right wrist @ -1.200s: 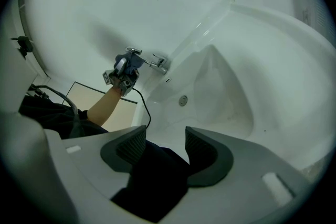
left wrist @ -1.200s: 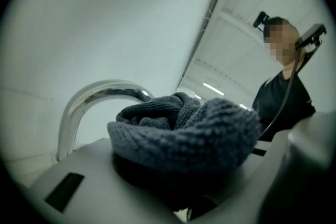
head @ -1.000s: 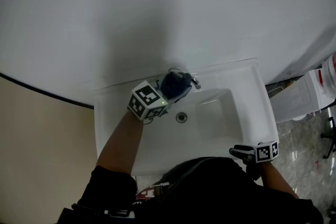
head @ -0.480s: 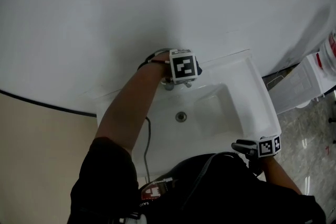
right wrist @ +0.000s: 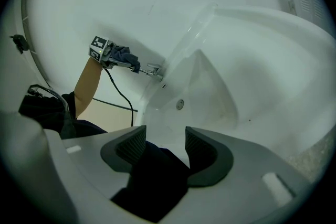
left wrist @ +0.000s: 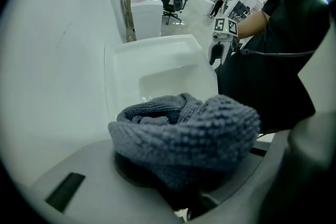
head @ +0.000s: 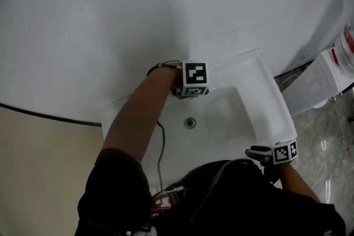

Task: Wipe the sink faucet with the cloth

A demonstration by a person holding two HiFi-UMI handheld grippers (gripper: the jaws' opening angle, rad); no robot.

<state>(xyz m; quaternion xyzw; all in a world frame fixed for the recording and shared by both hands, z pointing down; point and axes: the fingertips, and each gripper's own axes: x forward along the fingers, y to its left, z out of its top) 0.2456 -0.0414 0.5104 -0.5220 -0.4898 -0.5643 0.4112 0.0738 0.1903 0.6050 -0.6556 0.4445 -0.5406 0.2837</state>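
My left gripper (head: 191, 89) points straight down over the back rim of the white sink (head: 260, 91), its marker cube on top. It is shut on a bunched grey-blue knit cloth (left wrist: 184, 131), which fills the left gripper view and hides the jaws. In the right gripper view the cloth (right wrist: 126, 57) hangs right beside the chrome faucet (right wrist: 153, 70); I cannot tell whether they touch. In the head view the faucet is hidden under the gripper. My right gripper (right wrist: 165, 139) is open and holds nothing, near the sink's front right corner (head: 256, 154).
The drain (head: 189, 122) lies in the middle of the basin. A white wall rises directly behind the sink. A black cable (head: 161, 143) runs down along my left arm. A white unit (head: 323, 83) stands on the floor to the right.
My left gripper has swung from in front of the faucet to above it, turned to point downward, and then sunk a little. The right gripper has stayed in place.
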